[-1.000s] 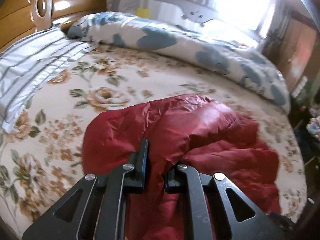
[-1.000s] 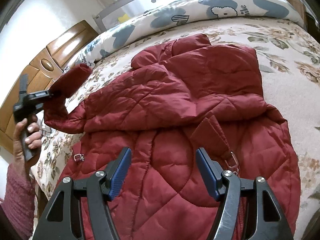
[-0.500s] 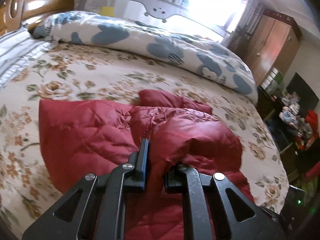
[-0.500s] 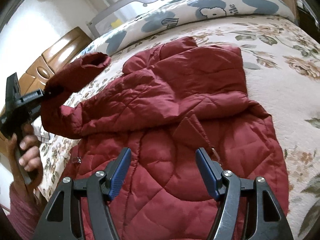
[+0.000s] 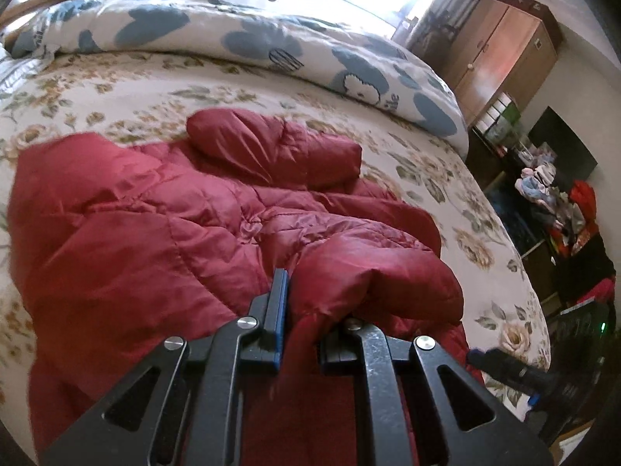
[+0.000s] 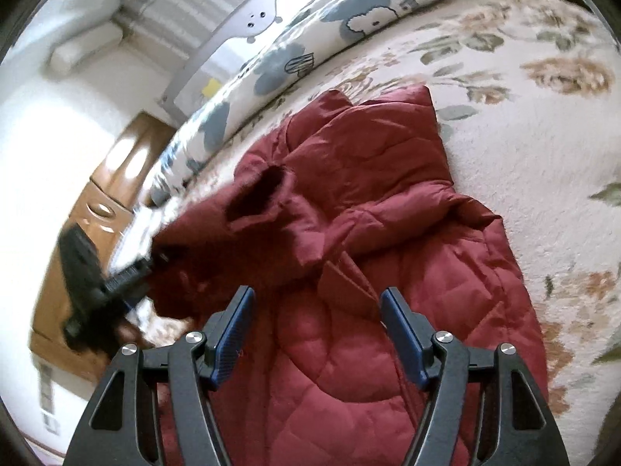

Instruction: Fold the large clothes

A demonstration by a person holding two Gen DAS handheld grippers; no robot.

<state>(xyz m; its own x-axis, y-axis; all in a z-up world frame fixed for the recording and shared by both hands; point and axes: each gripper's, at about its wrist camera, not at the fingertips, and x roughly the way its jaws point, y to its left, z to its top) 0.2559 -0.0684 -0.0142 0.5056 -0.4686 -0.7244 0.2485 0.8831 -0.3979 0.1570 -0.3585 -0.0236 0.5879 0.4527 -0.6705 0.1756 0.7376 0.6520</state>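
Between the fingers of the left claw [image 5: 306, 310] we see a bunched red sleeve [image 5: 372, 283], pinched tight: the two fingers are drawn close with only the thickness of cloth between them, and the cuff end bulges out past and over the right-hand finger. In the right wrist view this same claw [image 6: 149, 266] shows blurred at the left, with the sleeve [image 6: 248, 233] lifted above the body of the coat and its dark cuff opening facing us.

The right claw [image 6: 316, 334] stands wide apart, its blue pads [image 6: 233, 339] holding nothing; whether they touch the cloth below we cannot tell. It sits over the lower part of the red quilted coat [image 6: 407, 272].

The coat lies flat on the flowered bedspread [image 6: 524, 128], straight ahead of the right claw. Its long axis runs away from that claw, hem nearest, collar farthest, toward the blue-and-white quilt [image 6: 310, 50] along the far side of the bed. A small flap with a metal clip lies on the coat just beyond the right finger, though its detail is too soft to read.

From the left wrist, the coat [image 5: 128, 233] spreads ahead and to the left of the claw, with the other sleeve [image 5: 271, 147] folded across beyond it. The near hem is cut off by the claw frames in both views. A dark blurred object [image 5: 512, 369] at the lower right of the left wrist view cannot be made out.
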